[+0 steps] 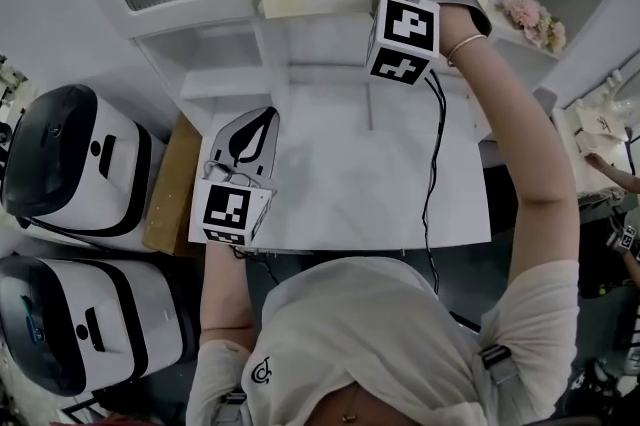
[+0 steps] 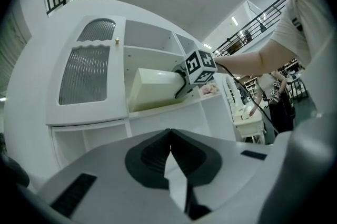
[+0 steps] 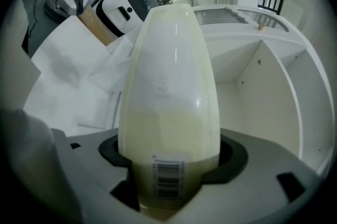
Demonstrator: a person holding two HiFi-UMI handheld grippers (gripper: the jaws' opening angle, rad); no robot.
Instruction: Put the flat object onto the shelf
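Right tool (image 3: 169,165) clamped on the cream flat object (image 3: 168,86), pads on both its sides. The object lies on the upper shelf (image 1: 330,26) of the white cabinet. Left tool (image 2: 169,149) pinched closed, empty, over the desk (image 1: 340,179).

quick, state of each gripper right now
Left gripper: closed, nothing between its fingers.
Right gripper: closed on the cream flat box.
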